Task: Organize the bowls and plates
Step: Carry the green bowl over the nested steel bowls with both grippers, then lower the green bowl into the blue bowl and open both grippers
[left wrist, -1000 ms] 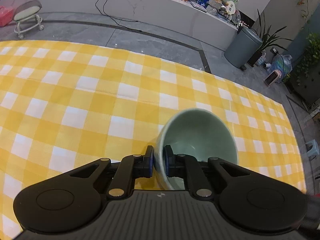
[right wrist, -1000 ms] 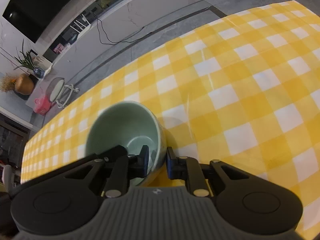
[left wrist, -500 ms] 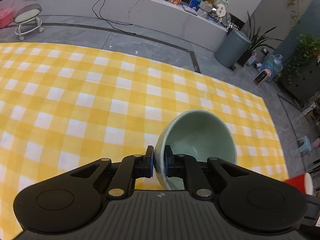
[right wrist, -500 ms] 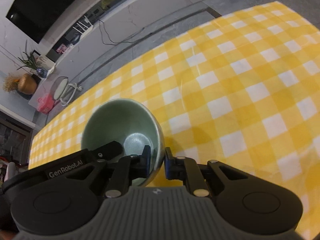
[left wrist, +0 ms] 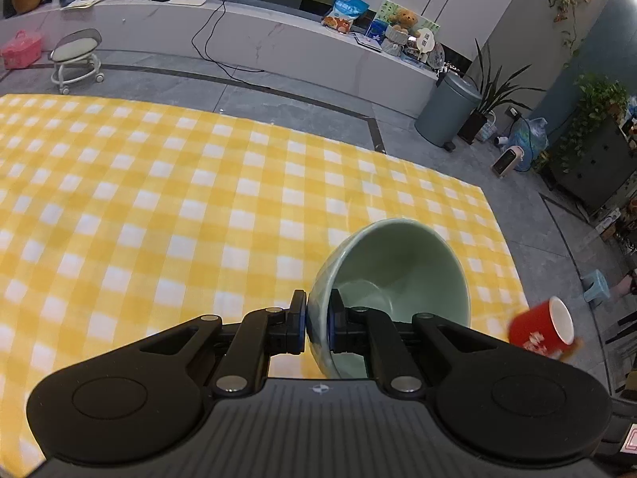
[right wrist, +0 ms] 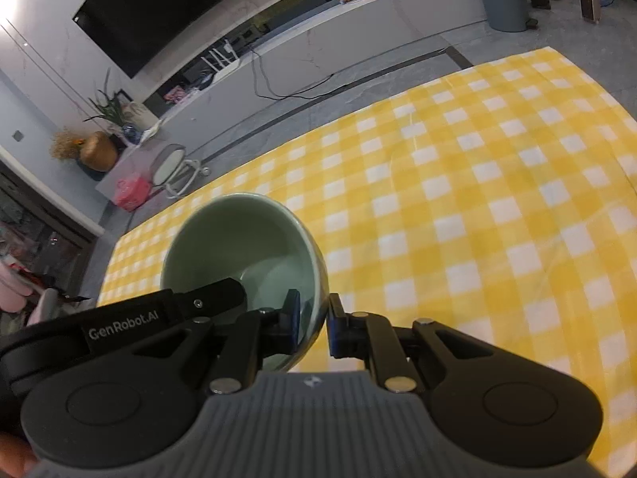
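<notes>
One pale green bowl is held by both grippers above a table with a yellow and white checked cloth [left wrist: 159, 207]. In the left wrist view the bowl [left wrist: 394, 263] sits right of centre, and my left gripper [left wrist: 317, 324] is shut on its left rim. In the right wrist view the same bowl [right wrist: 239, 247] sits left of centre, and my right gripper [right wrist: 312, 324] is shut on its right rim. The left gripper's black body [right wrist: 119, 326] shows at the bowl's far side. The bowl is empty and tilted.
A red cup [left wrist: 543, 328] with a white inside appears at the right edge of the left wrist view, blurred. Beyond the table's far edge lie a grey floor, a grey bin [left wrist: 448, 115], a rolling stool [left wrist: 77, 59] and a long white counter [left wrist: 239, 40].
Both grippers have risen with the bowl, so more of the cloth and the room shows. The red cup has come into the left wrist view at the right.
</notes>
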Tool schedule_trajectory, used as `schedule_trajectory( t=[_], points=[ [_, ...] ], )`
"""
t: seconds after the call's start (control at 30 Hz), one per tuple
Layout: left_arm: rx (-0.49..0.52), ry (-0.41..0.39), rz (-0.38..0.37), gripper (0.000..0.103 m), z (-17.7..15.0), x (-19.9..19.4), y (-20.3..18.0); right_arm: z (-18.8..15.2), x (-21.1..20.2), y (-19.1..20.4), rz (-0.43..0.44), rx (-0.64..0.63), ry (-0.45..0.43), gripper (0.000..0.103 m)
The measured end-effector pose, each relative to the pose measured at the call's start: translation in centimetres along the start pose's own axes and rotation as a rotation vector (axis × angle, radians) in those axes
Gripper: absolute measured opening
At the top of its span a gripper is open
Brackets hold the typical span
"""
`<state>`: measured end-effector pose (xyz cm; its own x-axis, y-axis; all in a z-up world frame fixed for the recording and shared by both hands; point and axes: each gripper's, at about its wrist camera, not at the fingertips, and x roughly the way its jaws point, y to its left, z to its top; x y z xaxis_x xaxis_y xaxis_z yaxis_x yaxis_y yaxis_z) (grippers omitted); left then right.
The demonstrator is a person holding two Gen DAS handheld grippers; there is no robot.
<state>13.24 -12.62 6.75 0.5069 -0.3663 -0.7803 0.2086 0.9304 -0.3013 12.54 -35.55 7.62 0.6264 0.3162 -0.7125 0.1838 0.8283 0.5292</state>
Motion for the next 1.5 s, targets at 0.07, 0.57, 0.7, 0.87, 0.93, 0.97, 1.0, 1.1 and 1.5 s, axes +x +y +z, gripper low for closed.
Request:
schedule_trajectory(
  t=[0.07,0.57,0.7,0.87,0.93,0.97,1.0,1.1,1.5],
  points=[
    [0.002,0.007,0.009,0.011,-1.0,-0.9,-0.3,-1.0,-1.1,-0.2,0.020,0.006,0.004,0.012],
    [-0.133,0.104,-0.013,0.012,-8.2,-2.2,1.4,-5.7,-3.3,-2.7,0.101,-0.032,0.090,0.009],
    [-0.136,0.123,0.007,0.012,-8.5,-1.5,1.4,-6.1,-2.1,-3.2,0.084,-0.043,0.125,0.008],
    [-0.119,0.171,0.005,0.012,-8.8,-0.6,0.8,-6.0,-2.1,-3.7,0.057,-0.074,0.131,0.008],
    [-0.120,0.196,-0.005,0.012,-8.9,-0.2,0.7,-5.8,-2.2,-3.7,0.047,-0.111,0.132,0.008],
    [-0.121,0.209,-0.005,0.012,-8.9,0.0,0.7,-5.8,-2.2,-3.7,0.044,-0.121,0.131,0.008],
    [-0.120,0.219,-0.002,0.013,-8.9,0.2,0.6,-5.7,-2.1,-3.7,0.038,-0.134,0.134,0.008],
    [-0.103,0.244,0.024,0.013,-8.9,0.7,0.3,-5.9,-1.5,-3.8,0.018,-0.153,0.149,0.008],
    [-0.060,0.273,0.059,0.015,-8.3,0.9,-0.1,-6.6,-1.0,-3.1,-0.072,-0.259,0.132,0.009]
  ],
)
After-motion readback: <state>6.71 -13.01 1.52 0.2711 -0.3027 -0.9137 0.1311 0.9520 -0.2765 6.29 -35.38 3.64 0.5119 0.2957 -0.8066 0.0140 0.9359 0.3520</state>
